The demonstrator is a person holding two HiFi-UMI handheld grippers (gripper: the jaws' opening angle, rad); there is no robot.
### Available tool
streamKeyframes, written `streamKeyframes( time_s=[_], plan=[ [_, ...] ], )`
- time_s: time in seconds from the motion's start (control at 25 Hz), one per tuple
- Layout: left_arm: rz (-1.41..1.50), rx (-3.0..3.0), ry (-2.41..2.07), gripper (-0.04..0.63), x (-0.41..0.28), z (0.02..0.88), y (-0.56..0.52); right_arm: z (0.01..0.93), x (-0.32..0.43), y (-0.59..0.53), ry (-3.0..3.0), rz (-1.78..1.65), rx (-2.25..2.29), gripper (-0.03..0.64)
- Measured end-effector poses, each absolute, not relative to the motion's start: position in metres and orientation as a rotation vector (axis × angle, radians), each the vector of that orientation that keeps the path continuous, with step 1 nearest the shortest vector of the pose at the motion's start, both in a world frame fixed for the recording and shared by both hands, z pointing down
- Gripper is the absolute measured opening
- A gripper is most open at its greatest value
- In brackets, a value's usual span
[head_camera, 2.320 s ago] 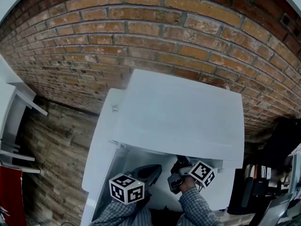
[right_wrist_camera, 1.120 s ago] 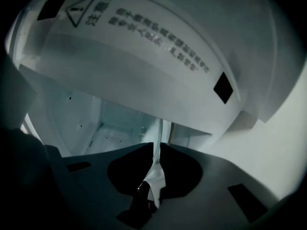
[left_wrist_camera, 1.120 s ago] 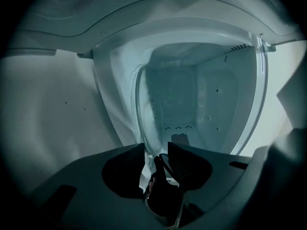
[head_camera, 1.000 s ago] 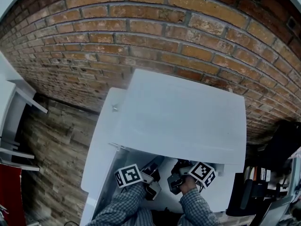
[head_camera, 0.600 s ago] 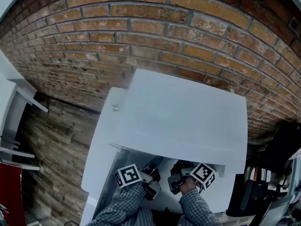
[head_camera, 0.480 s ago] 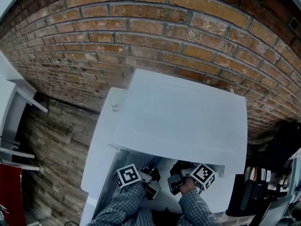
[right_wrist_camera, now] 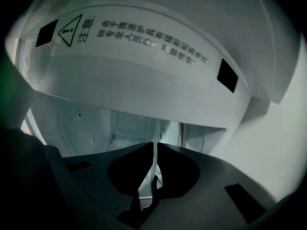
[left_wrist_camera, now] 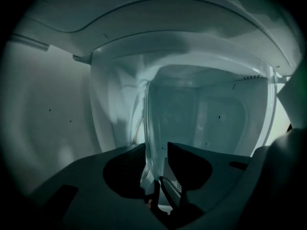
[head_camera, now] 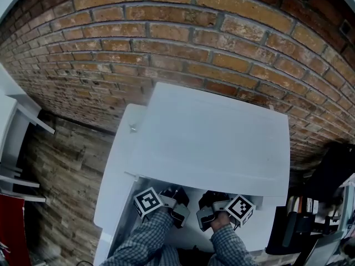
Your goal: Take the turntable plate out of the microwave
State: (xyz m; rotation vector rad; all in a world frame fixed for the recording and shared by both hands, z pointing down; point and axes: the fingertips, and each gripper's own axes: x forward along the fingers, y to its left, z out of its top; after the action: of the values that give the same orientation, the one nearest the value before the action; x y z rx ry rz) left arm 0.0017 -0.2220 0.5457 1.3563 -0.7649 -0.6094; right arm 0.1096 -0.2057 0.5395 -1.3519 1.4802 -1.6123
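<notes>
while the turntable plate (left_wrist_camera: 211, 119) sits inside the microwave (head_camera: 216, 137) cavity, both grippers have hold of it at its near rim. in the left gripper view the clear glass runs on edge up from between the jaws and curves away to the right, with the pale back wall of the cavity showing through it. the left gripper (left_wrist_camera: 156, 150) has its jaws a little apart, the thick lip of the plate fills the gap, and they close on it. in the right gripper view the plate (right_wrist_camera: 157, 131) shows only as a thin bright line seen edge-on. the right gripper (right_wrist_camera: 154, 150) has just been closing its jaws, and they now stand almost together, pinched on that thin glass edge. above them a white strip of the microwave's front carries a warning label (right_wrist_camera: 144, 37) with a triangle sign and rows of print. from the head view the microwave is a white box seen from above, both grippers reach in under its front edge side by side, and checked sleeves (head_camera: 144, 243) show behind them. a brick wall (head_camera: 166, 37) rises behind the microwave.
</notes>
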Motion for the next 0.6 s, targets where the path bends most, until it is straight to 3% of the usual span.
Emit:
streamKeyframes(
  time_s=[0.36, 0.48, 0.6],
  plan=[
    [-0.721, 1.274, -0.843, 0.121, -0.007, 0.546, -0.250, 0.538, 0.100, -0.213, 1.492, -1.625, -1.318, 0.035],
    [-0.676, 1.279, -0.875, 0.044, -0.007, 0.549, -0.250, 0.543, 0.100, -0.211, 1.498, -1.640, -1.342, 0.035],
    [-0.641, 1.327, -0.866, 0.043, -0.004, 0.549, -0.249, 0.545, 0.098, -0.208, 1.536, -1.657, -1.334, 0.037]
  ],
)
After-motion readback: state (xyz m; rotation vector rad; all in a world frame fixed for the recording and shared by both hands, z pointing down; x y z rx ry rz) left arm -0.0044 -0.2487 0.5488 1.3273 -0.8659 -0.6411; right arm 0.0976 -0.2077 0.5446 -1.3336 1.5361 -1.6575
